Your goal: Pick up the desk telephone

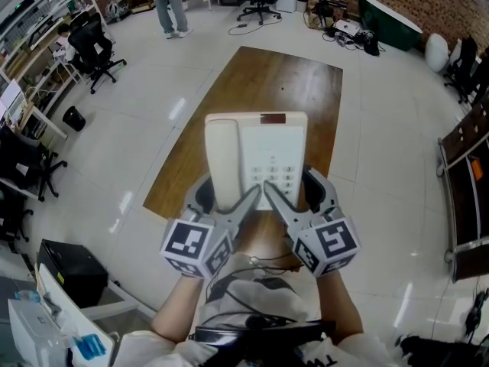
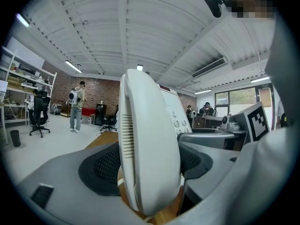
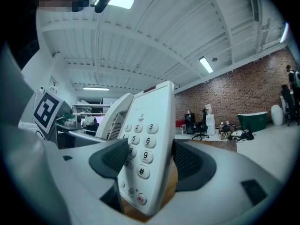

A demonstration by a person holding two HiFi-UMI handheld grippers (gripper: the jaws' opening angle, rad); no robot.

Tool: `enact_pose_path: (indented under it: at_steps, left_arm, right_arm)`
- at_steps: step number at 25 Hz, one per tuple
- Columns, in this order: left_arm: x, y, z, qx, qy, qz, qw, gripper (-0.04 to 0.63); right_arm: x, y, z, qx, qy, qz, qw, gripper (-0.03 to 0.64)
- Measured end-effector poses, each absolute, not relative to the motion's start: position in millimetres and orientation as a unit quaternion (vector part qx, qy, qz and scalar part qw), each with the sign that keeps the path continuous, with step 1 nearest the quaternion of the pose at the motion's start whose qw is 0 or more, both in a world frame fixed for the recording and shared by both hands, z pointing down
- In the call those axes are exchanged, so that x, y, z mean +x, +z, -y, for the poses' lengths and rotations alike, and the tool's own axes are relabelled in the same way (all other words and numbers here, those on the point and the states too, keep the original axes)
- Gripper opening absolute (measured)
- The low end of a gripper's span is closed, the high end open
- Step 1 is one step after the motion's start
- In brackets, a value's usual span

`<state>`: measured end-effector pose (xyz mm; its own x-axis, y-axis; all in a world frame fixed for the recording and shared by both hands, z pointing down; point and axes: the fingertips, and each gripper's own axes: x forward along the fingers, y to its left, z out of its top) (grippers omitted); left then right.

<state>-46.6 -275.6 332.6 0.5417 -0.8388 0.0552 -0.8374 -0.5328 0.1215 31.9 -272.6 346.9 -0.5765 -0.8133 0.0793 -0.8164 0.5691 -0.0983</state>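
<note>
A cream desk telephone with handset on its left side is held up above the wooden table, tilted toward the camera. My left gripper is shut on the handset side, its dark pads pressing both faces. My right gripper is shut on the keypad side, with the number keys showing between its jaws. Both gripper views look upward at the ceiling, so the phone is raised and steeply tipped. The phone's underside is hidden.
The long wooden table stands on a white tiled floor. Office chairs and shelves line the left; a person stands at the far end. A dark cabinet is on the right, a black box at lower left.
</note>
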Motion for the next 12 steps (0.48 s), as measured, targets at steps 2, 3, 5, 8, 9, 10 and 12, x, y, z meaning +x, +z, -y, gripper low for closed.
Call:
enact_pose_path:
  at_steps: [2, 3, 5, 8, 9, 10, 12]
  left_arm:
    - [-46.7, 334.6, 275.1, 0.876, -0.005, 0.478, 0.066, 0.351]
    - [-47.0, 335.8, 274.6, 0.876, -0.005, 0.478, 0.066, 0.351]
    - [-47.4, 338.4, 274.1, 0.876, -0.004, 0.478, 0.066, 0.351]
    - [-47.0, 338.7, 273.7, 0.877, -0.003, 0.476, 0.07, 0.351]
    - [-46.9, 338.4, 273.7, 0.877, -0.003, 0.475, 0.071, 0.351]
    - [-46.6, 338.4, 273.7, 0.877, -0.003, 0.475, 0.071, 0.351]
    - [-45.5, 338.9, 274.1, 0.877, -0.002, 0.474, 0.071, 0.351]
  right_arm:
    - [31.7, 349.4, 271.9, 0.461, 0.063, 0.885, 0.013, 0.314]
    - [31.5, 351.1, 271.3, 0.462, 0.064, 0.885, 0.014, 0.314]
    - [31.5, 353.5, 270.2, 0.463, 0.067, 0.883, 0.015, 0.314]
    - [31.4, 353.4, 269.7, 0.465, 0.067, 0.883, 0.017, 0.314]
    - [31.3, 353.2, 269.7, 0.465, 0.067, 0.883, 0.018, 0.314]
    - [31.5, 353.3, 269.7, 0.465, 0.067, 0.882, 0.018, 0.314]
    - [32.8, 353.6, 270.0, 0.466, 0.067, 0.882, 0.018, 0.314]
